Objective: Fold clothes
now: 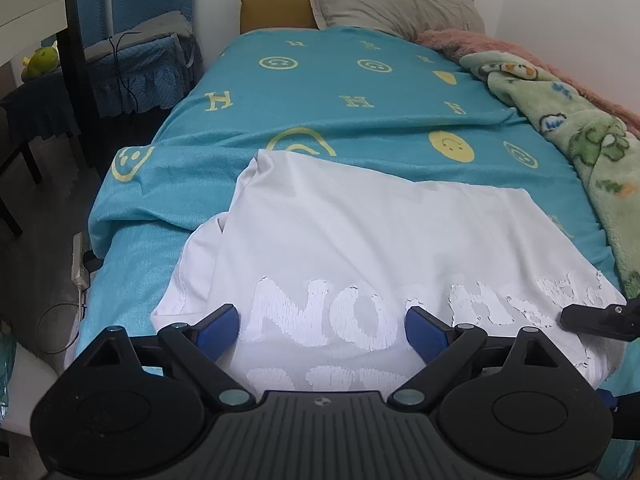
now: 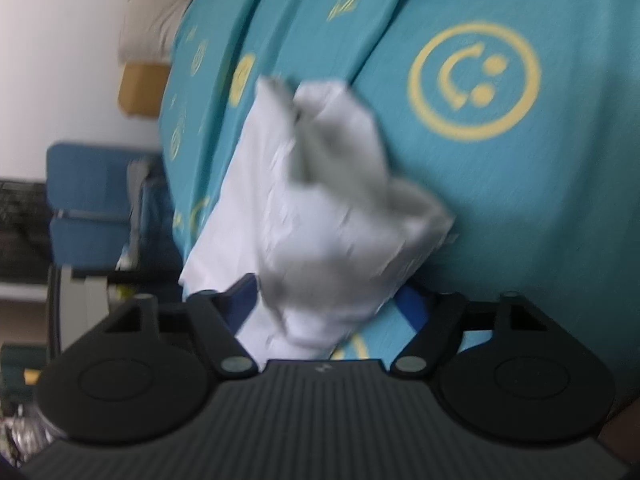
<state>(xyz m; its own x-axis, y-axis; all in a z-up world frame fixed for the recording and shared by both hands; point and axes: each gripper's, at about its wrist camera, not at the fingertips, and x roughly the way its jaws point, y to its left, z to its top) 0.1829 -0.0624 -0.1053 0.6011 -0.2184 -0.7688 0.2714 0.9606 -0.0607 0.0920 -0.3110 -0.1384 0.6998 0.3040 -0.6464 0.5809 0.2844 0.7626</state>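
A white T-shirt [image 1: 352, 236] with raised white lettering lies partly folded on a teal bedsheet [image 1: 320, 88]. My left gripper [image 1: 322, 328] hovers open over the shirt's near edge, blue fingers [image 1: 220, 330] spread wide, nothing between them. The right gripper's black tip [image 1: 596, 318] shows at the shirt's right edge. In the blurred, tilted right wrist view, my right gripper [image 2: 328, 304] has bunched white shirt fabric [image 2: 320, 208] between its fingers; the jaws look wide apart and I cannot tell if they grip.
A grey pillow [image 1: 392, 4] lies at the bed's head. A green fleece blanket [image 1: 580, 132] and a pink one [image 1: 500, 44] run along the right side. A blue-covered chair [image 1: 136, 48] and a dark table stand left of the bed. A power strip [image 1: 80, 258] lies on the floor.
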